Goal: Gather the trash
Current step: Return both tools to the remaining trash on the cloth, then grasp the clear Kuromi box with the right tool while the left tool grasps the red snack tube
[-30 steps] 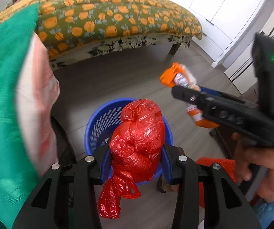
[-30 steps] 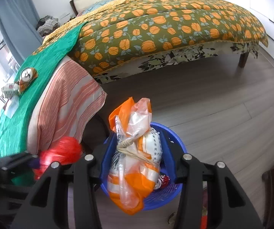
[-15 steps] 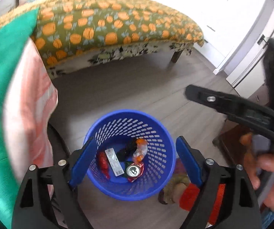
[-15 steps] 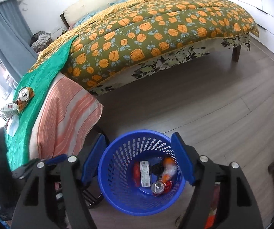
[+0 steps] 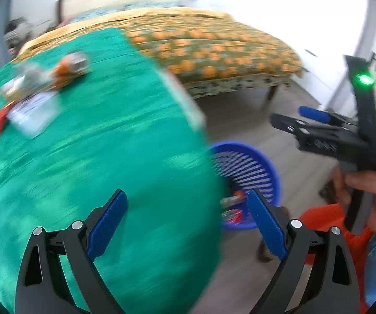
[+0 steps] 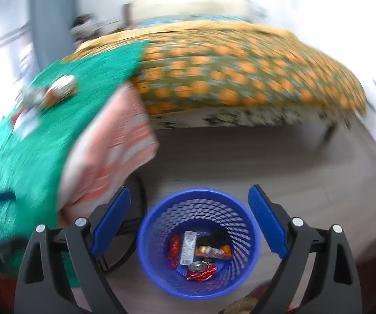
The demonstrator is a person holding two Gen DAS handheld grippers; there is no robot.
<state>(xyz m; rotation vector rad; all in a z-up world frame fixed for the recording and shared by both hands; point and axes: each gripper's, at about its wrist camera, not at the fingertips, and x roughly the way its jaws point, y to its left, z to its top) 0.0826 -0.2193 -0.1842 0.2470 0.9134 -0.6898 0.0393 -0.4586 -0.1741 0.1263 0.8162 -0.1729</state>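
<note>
Smearing into unreadable blur on the green cloth (image 5: pixel 104 141): small litter (image 5: pixel 39 96); hiding part of the blue basket (image 5: pixel 243 172).

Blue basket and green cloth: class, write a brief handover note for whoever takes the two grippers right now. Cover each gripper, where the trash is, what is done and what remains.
Left gripper: jaws opening, nothing between them, above the green cloth.
Right gripper: jaws opening, nothing between them, above the blue basket.
Done: the basket on the floor holds a can and several wrappers.
Left: blurred litter, including what looks like a can and papers, lies on the green cloth's far left part. Collect it and drop it in the basket.
</note>
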